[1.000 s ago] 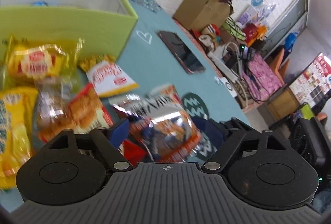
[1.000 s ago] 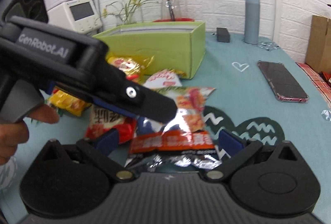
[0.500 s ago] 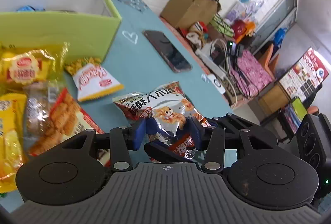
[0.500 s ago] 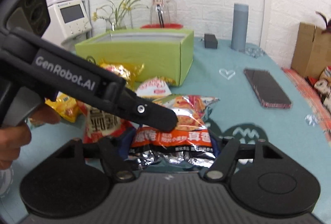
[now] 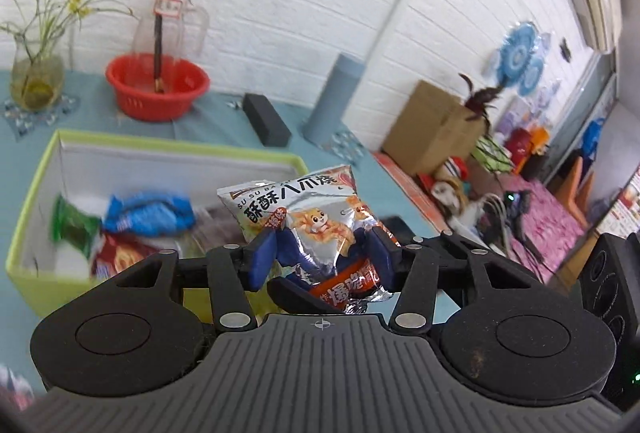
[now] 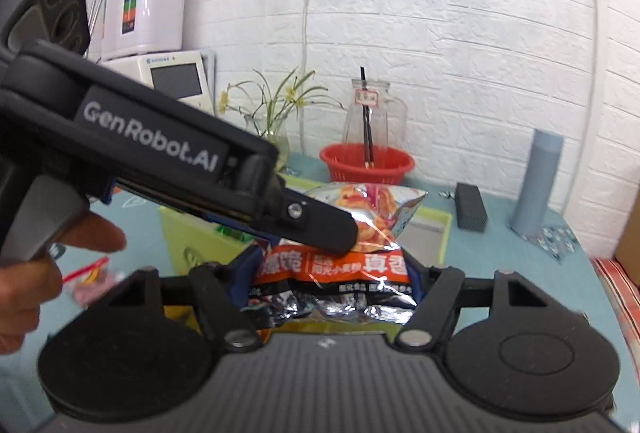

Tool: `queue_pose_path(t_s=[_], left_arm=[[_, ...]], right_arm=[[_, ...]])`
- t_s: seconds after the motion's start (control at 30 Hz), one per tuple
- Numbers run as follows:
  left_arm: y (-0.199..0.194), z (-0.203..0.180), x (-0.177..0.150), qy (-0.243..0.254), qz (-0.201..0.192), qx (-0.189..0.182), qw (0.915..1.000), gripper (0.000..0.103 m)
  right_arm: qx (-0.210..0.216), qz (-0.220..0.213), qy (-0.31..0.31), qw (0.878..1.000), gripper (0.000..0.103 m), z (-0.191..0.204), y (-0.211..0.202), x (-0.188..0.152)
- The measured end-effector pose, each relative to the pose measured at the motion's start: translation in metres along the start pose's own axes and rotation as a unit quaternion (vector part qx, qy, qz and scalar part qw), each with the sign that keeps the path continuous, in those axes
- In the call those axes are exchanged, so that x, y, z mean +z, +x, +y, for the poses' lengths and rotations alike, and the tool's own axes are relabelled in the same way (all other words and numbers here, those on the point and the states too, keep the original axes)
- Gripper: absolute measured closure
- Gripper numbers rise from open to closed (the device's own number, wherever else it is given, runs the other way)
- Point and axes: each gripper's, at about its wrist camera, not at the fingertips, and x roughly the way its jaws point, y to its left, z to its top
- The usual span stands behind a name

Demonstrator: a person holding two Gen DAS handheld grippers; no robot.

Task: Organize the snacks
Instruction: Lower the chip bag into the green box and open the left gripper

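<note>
So we are looking through the left wrist view first: the left gripper (image 5: 322, 257) is pinching a silver snack bag (image 5: 304, 217) between its blue pads, jaws easing apart slightly with the bag between them. We are seeing the bag held in the air in front of the green box (image 5: 36, 193), which is sitting on the teal table (image 5: 400, 193) with a blue packet (image 5: 148, 213) and a green packet (image 5: 72, 225) inside. A red basket (image 5: 158, 89) is standing behind the box.

Right wrist view — the right gripper (image 6: 330, 285) is clamping the same bag's lower, orange-banded end. We are seeing the left gripper's finger crossing over the bag, and a hand (image 6: 36, 281) at the left edge.
</note>
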Motion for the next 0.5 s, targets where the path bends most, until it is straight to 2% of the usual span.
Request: queue_pose_path(t_s=[0.17, 0.2, 0.23, 0.3, 0.4, 0.5], left_arm=[[0.061, 0.020, 0.027, -0.007, 0.028, 0.012, 0.9995, 0.068], [0.074, 0.024, 0.028, -0.012, 0.036, 0.008, 0.9993, 0.069], [0.085, 0.026, 0.030, -0.015, 0.041, 0.008, 0.9990, 0.074], [0.093, 0.030, 0.031, -0.017, 0.026, 0.024, 0.9992, 0.075], [0.077, 0.031, 0.037, -0.017, -0.011, 0.031, 0.9993, 0.062], [0.041, 0.026, 0.035, -0.009, -0.041, 0.026, 0.9988, 0.046]], right_arm=[[-0.006, 0.021, 0.022, 1.000, 0.032, -0.029, 0.057, 0.002], [-0.009, 0.027, 0.029, 0.999, 0.031, -0.037, 0.065, 0.000], [-0.010, 0.032, 0.037, 0.999, 0.029, -0.043, 0.072, -0.002], [-0.007, 0.038, 0.045, 0.998, 0.031, -0.052, 0.074, -0.005], [-0.016, 0.018, 0.040, 0.999, 0.022, -0.055, 0.057, 0.002], [-0.030, -0.020, 0.031, 0.999, 0.012, -0.057, 0.036, 0.013]])
